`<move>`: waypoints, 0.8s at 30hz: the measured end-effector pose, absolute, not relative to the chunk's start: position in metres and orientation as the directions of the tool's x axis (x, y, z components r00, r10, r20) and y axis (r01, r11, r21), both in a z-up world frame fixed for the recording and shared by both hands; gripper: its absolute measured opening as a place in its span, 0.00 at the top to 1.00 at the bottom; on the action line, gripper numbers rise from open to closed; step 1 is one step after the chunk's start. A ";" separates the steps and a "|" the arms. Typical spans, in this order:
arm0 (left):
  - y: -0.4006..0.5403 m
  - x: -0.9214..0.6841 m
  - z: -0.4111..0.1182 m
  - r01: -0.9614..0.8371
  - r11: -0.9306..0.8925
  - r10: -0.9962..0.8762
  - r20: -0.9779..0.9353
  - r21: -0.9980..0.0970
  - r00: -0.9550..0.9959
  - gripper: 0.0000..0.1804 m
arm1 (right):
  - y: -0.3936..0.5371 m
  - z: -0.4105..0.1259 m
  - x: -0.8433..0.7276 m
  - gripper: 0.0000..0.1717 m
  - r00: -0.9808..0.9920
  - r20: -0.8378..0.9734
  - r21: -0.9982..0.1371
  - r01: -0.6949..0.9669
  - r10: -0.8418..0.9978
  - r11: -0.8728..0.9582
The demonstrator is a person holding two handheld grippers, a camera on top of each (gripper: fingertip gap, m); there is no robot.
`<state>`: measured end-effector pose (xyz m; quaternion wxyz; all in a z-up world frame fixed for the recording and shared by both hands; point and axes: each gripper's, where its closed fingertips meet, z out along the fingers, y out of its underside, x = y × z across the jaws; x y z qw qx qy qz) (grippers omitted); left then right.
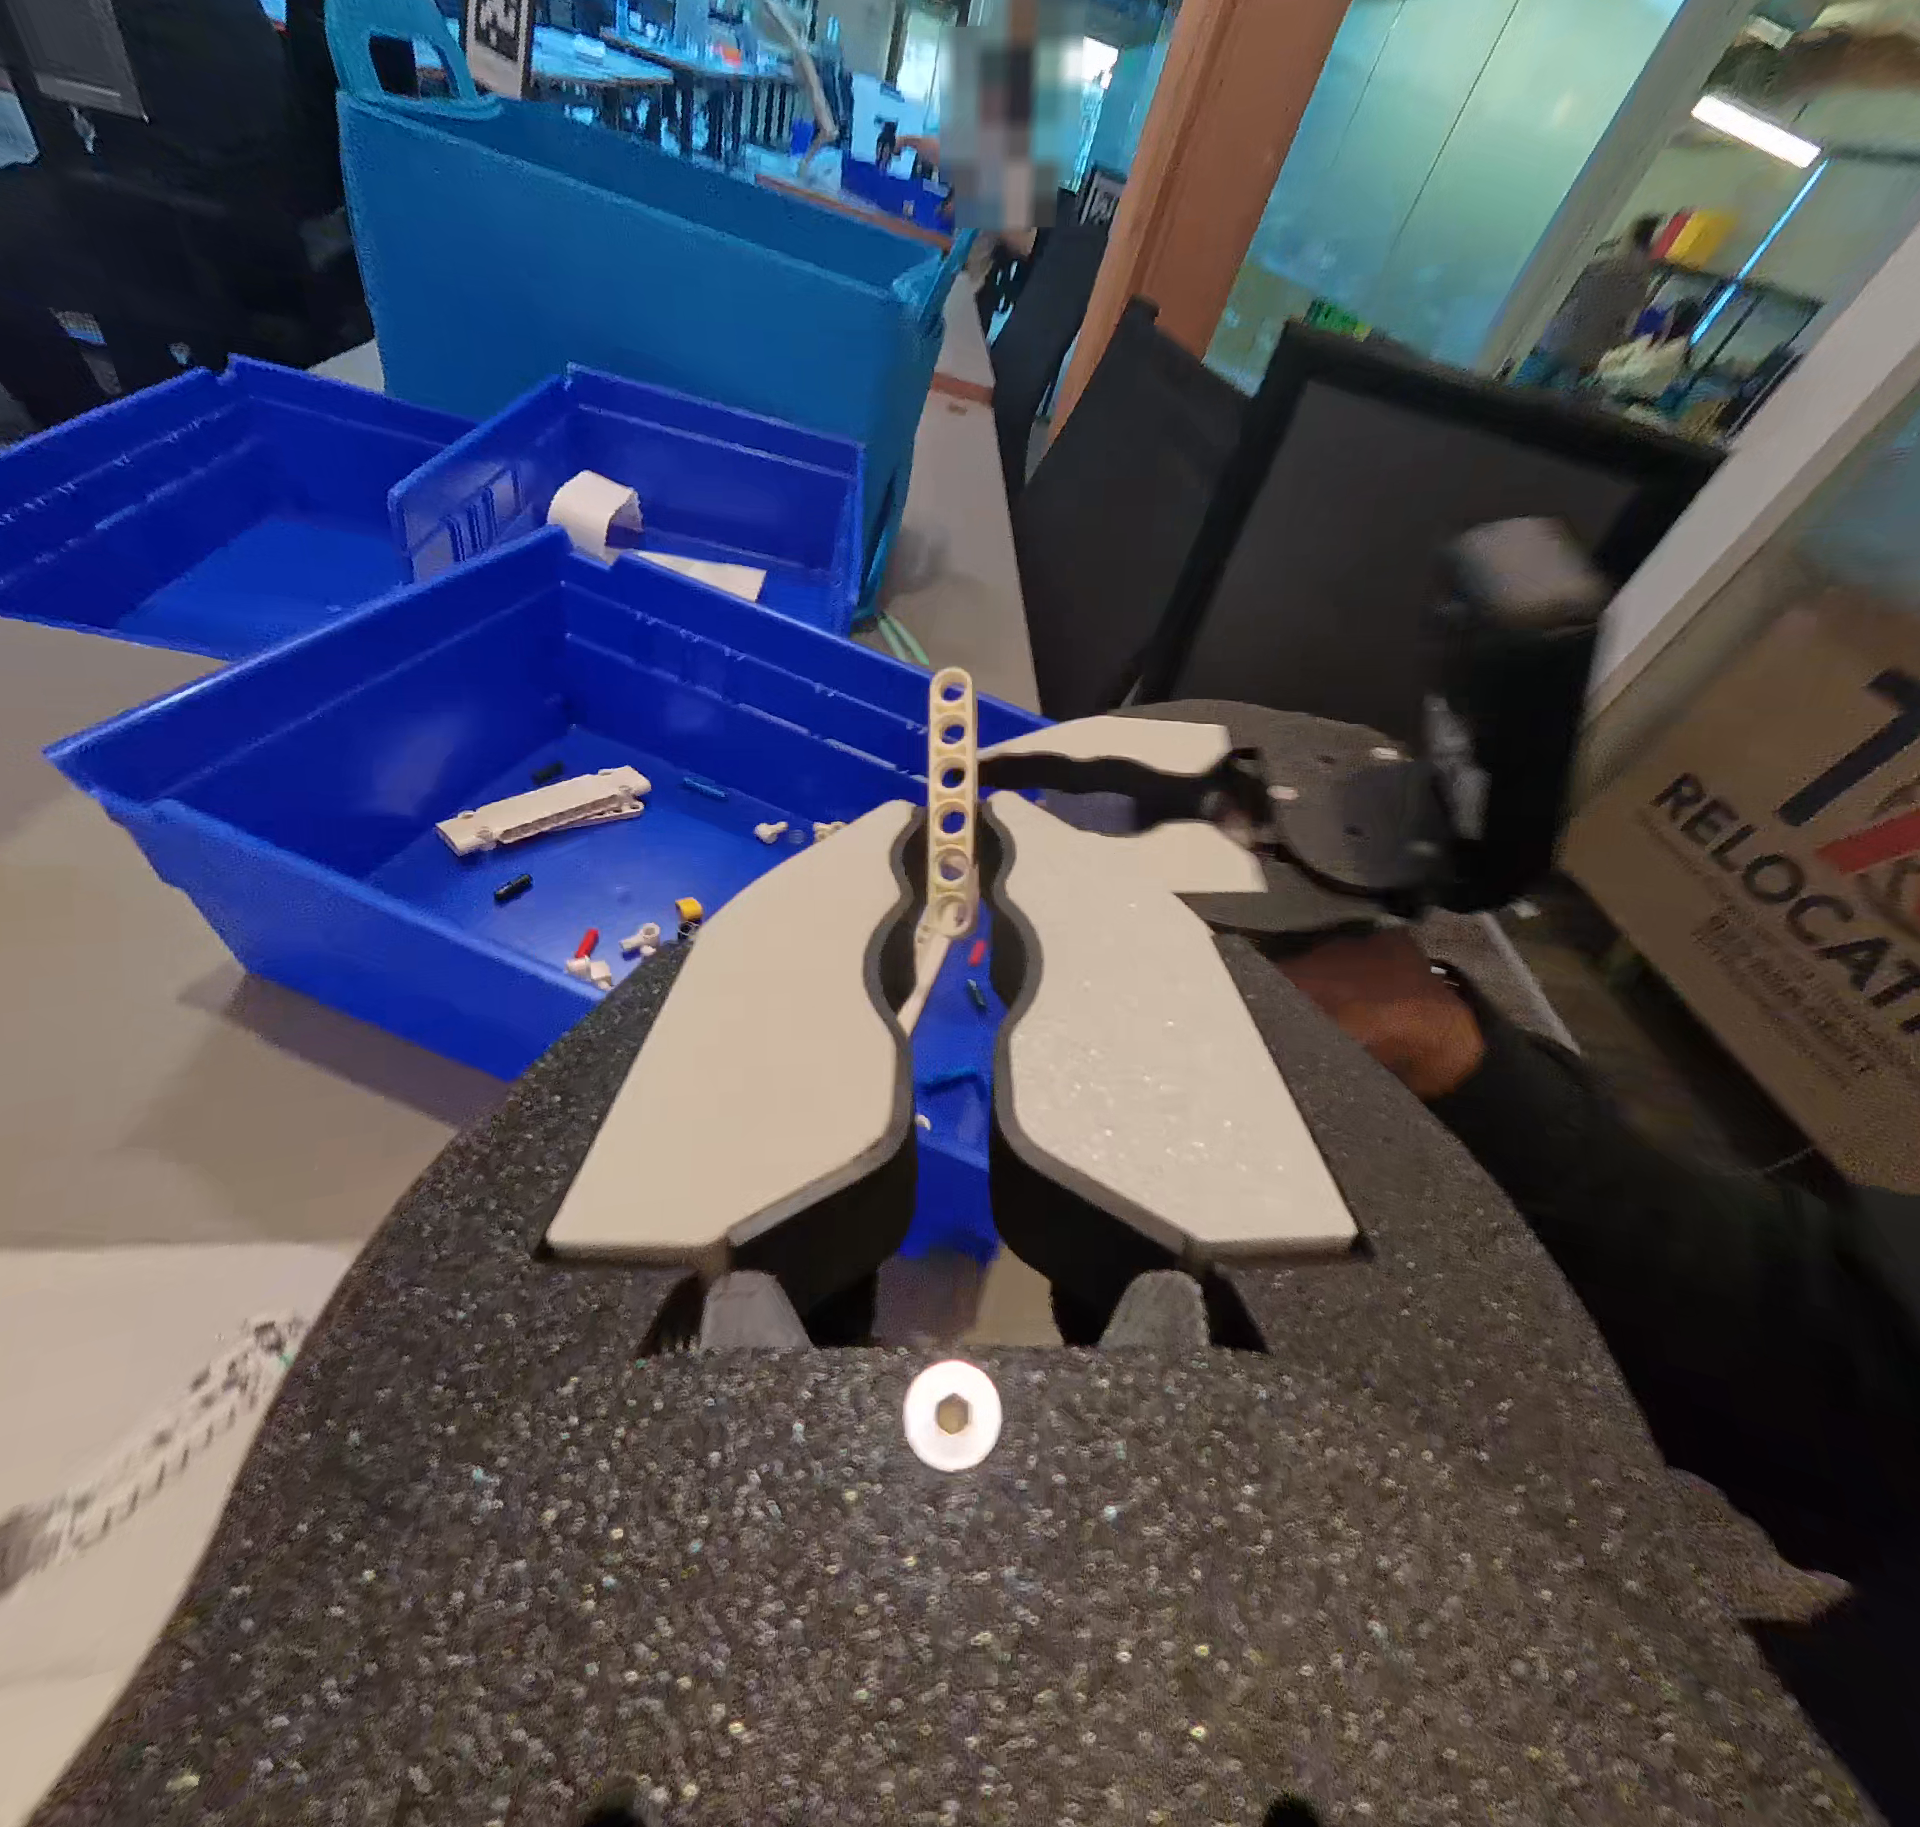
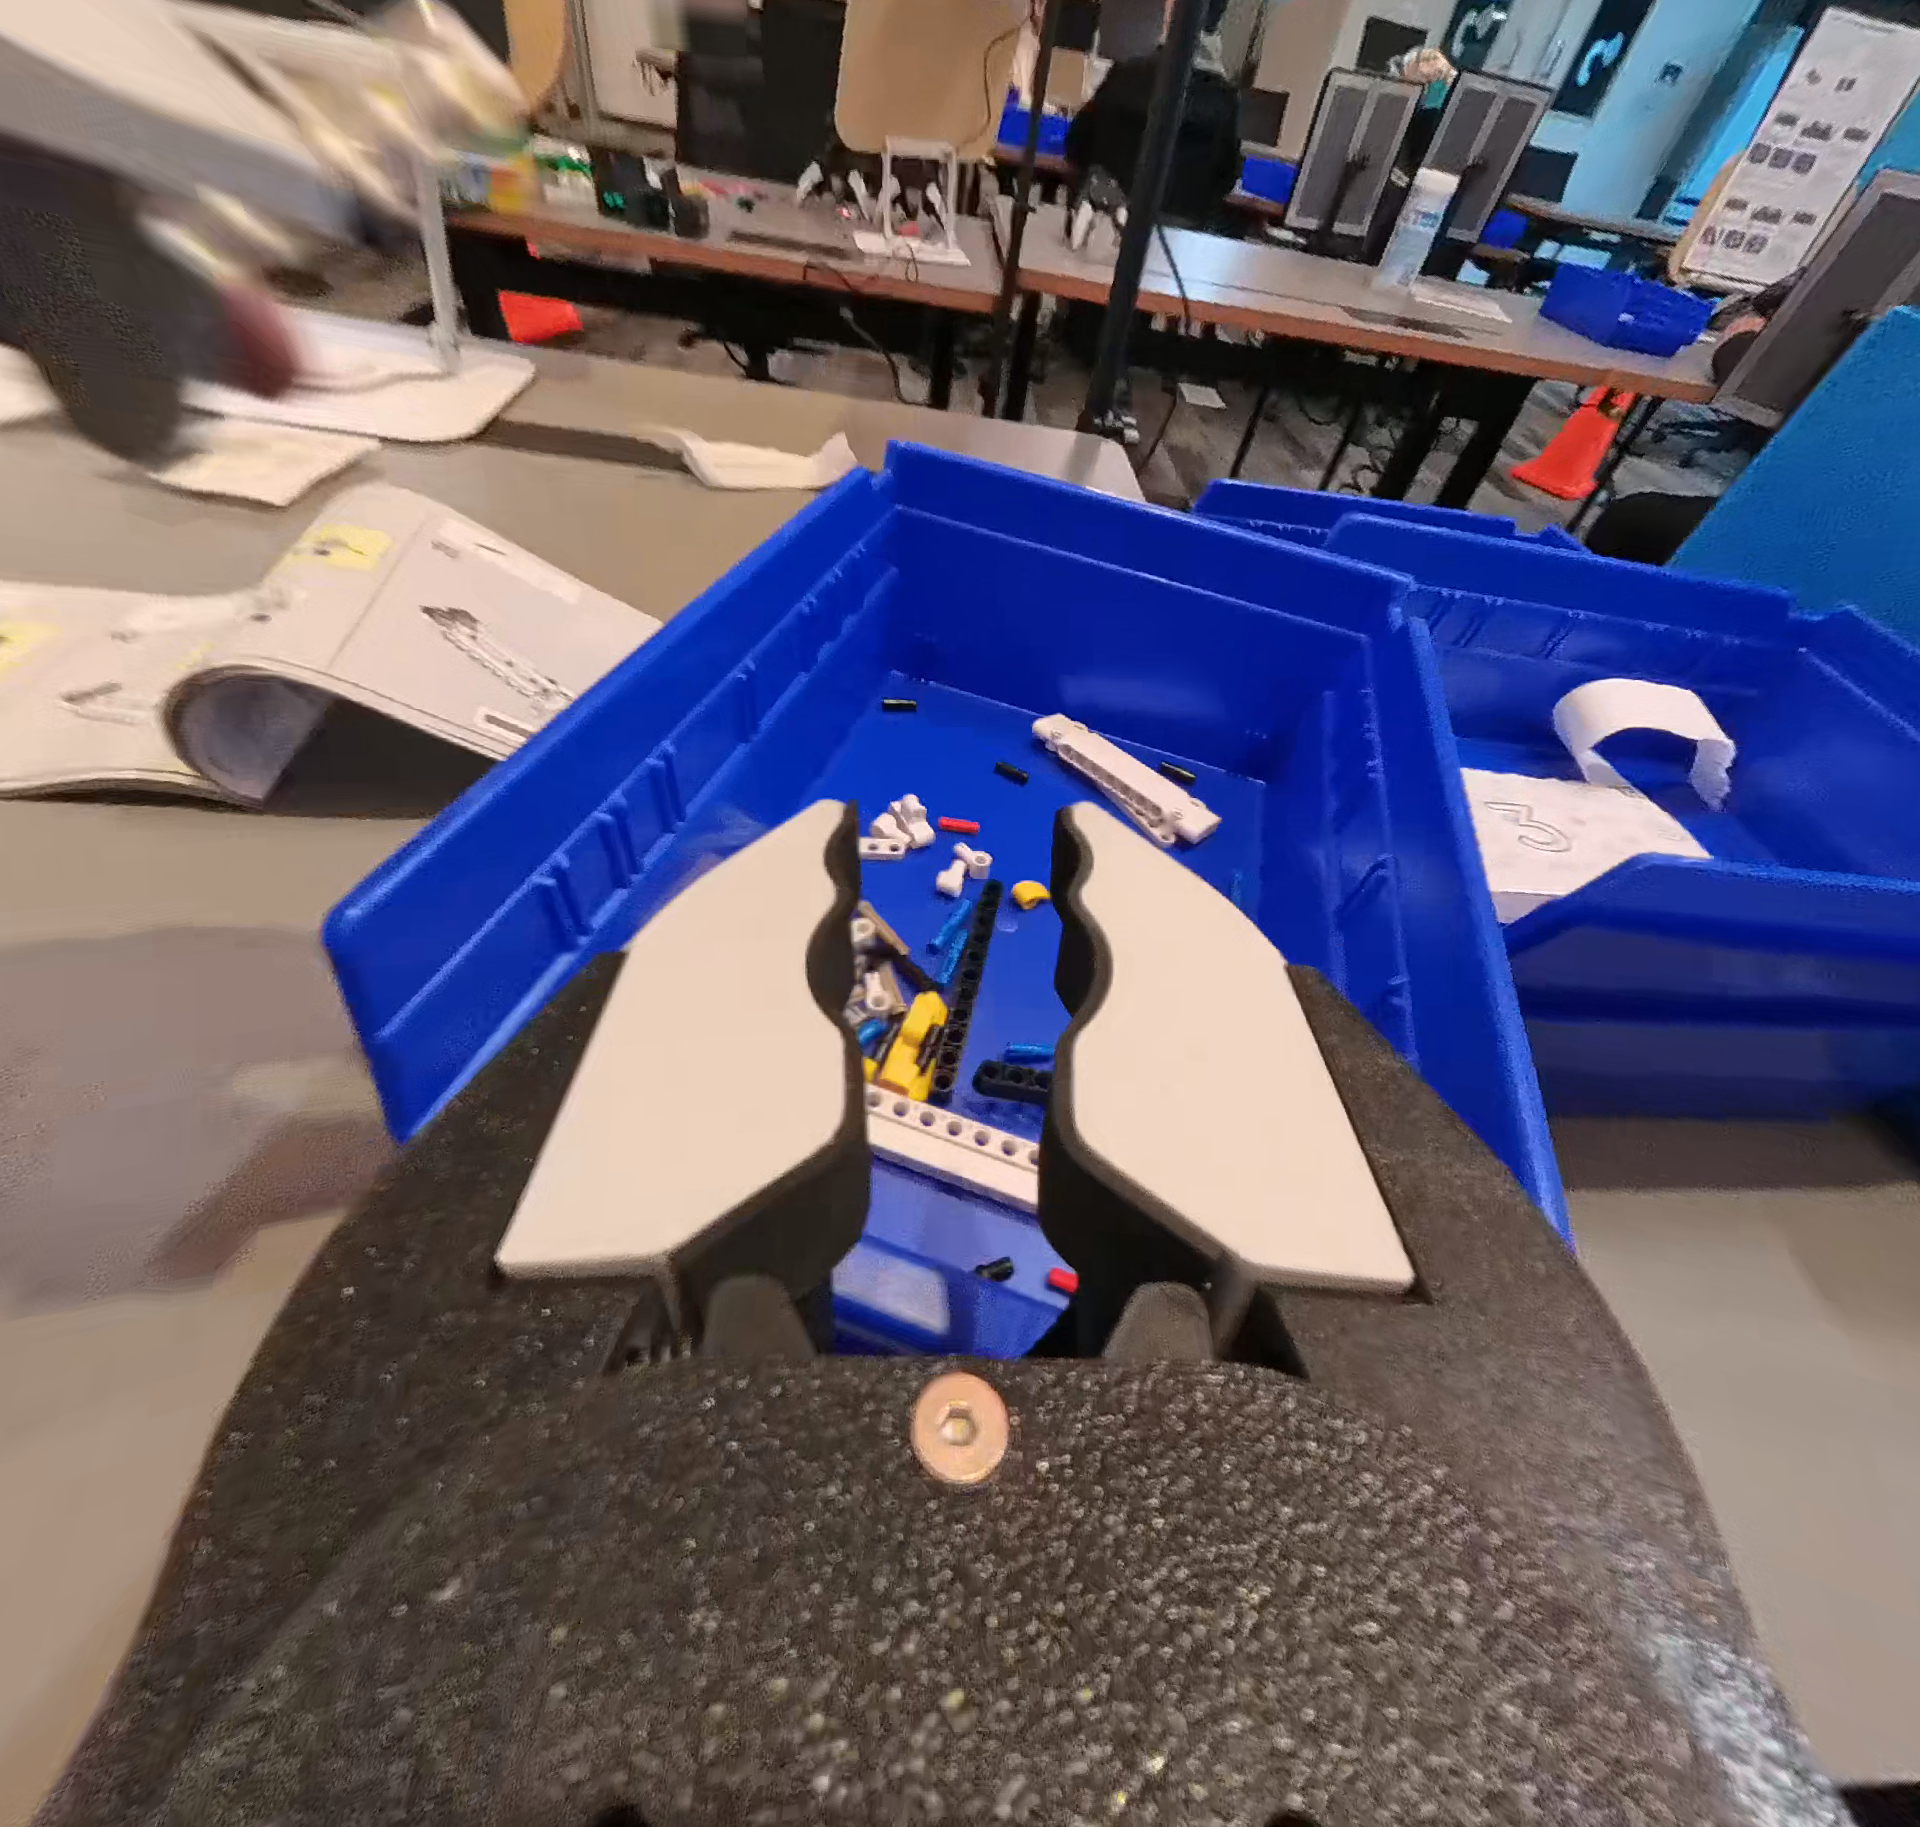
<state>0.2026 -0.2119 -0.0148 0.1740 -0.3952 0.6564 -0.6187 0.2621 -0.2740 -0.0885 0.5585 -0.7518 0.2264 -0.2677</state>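
A cream holed beam [image 1: 953, 790] is being pinched upright by the left gripper [image 1: 951, 821], its jaws nearly shut on the lower holes so the upper length is left free above the bin [image 1: 312, 821]. The right gripper [image 2: 954, 832] is being held open and empty over the bin, its tips seemingly just beside the beam. In the bin a white panel [image 2: 1127, 778], pins, connectors and a yellow piece [image 2: 914, 1045] are lying loose. Behind the bin, paper [image 2: 1558, 832] is lying in another.
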 end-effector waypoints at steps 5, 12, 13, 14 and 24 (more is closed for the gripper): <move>-0.220 0.224 -0.039 -0.365 -0.057 -0.732 0.287 -0.929 -0.618 0.76 | -0.277 -0.077 0.231 0.80 0.796 0.165 -0.970 0.027 -0.582 -0.240; -0.145 0.137 -0.037 -0.299 0.027 -0.779 0.168 -0.954 -0.605 0.74 | -0.239 -0.072 0.140 0.86 0.934 0.255 -0.955 0.202 -0.251 -0.219; -0.127 0.120 -0.043 -0.309 0.065 -0.801 0.135 -0.949 -0.583 0.74 | -0.228 -0.078 0.123 0.86 0.954 0.249 -0.951 0.209 -0.168 -0.227; -0.108 0.102 -0.051 -0.326 0.109 -0.823 0.098 -0.939 -0.560 0.74 | -0.216 -0.086 0.106 0.86 0.966 0.243 -0.947 0.217 -0.087 -0.237; -0.032 -0.055 -0.163 -0.645 0.141 -0.937 0.109 -0.751 -0.331 0.74 | -0.100 -0.166 -0.013 0.80 0.834 0.222 -0.858 0.413 0.504 -0.306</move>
